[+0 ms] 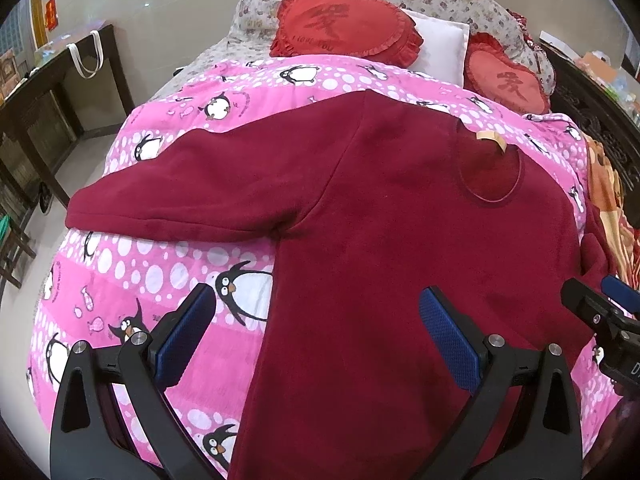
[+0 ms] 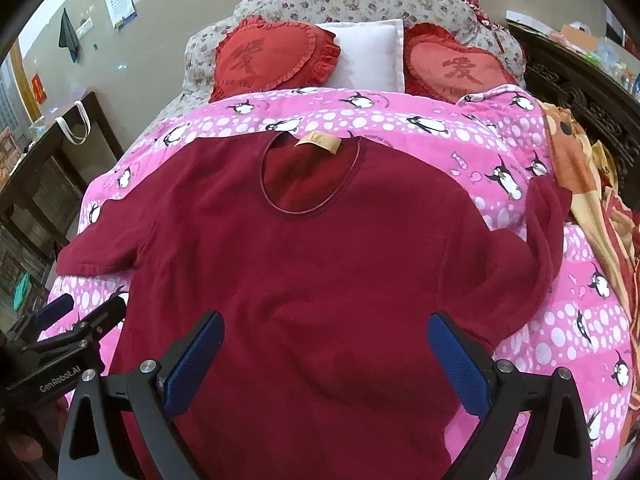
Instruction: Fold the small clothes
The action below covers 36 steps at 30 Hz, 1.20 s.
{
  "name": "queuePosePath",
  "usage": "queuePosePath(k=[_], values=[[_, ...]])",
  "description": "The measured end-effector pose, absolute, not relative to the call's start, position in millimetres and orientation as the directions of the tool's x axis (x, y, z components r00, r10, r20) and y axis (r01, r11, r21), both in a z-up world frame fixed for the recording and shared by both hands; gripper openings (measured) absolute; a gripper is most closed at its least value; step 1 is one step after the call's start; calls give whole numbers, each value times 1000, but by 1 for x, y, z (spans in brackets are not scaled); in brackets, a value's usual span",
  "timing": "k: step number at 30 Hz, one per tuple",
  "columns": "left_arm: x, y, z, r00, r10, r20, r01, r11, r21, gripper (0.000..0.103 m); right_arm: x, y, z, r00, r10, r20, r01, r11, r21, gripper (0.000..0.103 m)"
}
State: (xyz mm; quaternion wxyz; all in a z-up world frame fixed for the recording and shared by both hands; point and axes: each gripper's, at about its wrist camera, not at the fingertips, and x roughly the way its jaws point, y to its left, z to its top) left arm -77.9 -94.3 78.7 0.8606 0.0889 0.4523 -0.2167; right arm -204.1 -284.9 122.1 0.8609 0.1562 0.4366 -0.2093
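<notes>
A dark red long-sleeved top (image 1: pixel 380 220) lies spread flat on a pink penguin blanket (image 1: pixel 120 272), neck hole with a tan label toward the pillows. Its left sleeve (image 1: pixel 180 188) stretches out to the left; its right sleeve (image 2: pixel 536 248) is bunched and bent at the right side. It also fills the right wrist view (image 2: pixel 312 272). My left gripper (image 1: pixel 320 340) is open and empty above the top's lower left edge. My right gripper (image 2: pixel 324 356) is open and empty above the lower body. Each gripper shows at the other view's edge.
Two red heart cushions (image 2: pixel 272 58) and a white pillow (image 2: pixel 368 56) lie at the bed's head. A dark wooden table (image 1: pixel 52 92) with a white bag stands left of the bed. An orange patterned blanket (image 2: pixel 588 200) and a carved dark frame (image 2: pixel 592 108) border the right.
</notes>
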Motion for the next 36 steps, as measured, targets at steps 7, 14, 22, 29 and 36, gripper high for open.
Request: queuePosePath(k=[7, 14, 22, 29, 36], values=[[-72, -97, 74, 491, -289, -822, 446, 894, -48, 102, -196, -287, 119, 527, -221, -821, 498, 863, 88, 101], [-66, -98, 70, 485, -282, -828, 442, 896, -46, 102, -188, -289, 114, 522, -215, -825, 495, 864, 89, 101], [-62, -100, 66, 479, -278, -833, 439, 897, -47, 102, -184, -292, 112, 520, -214, -827, 498, 862, 90, 101], [-59, -104, 63, 472, -277, -837, 439, 897, -49, 102, -183, -299, 106, 514, -210, -832, 508, 856, 97, 101], [-55, -104, 61, 469, -271, -841, 433, 900, -49, 102, -183, -300, 101, 510, -204, -836, 509, 855, 102, 101]])
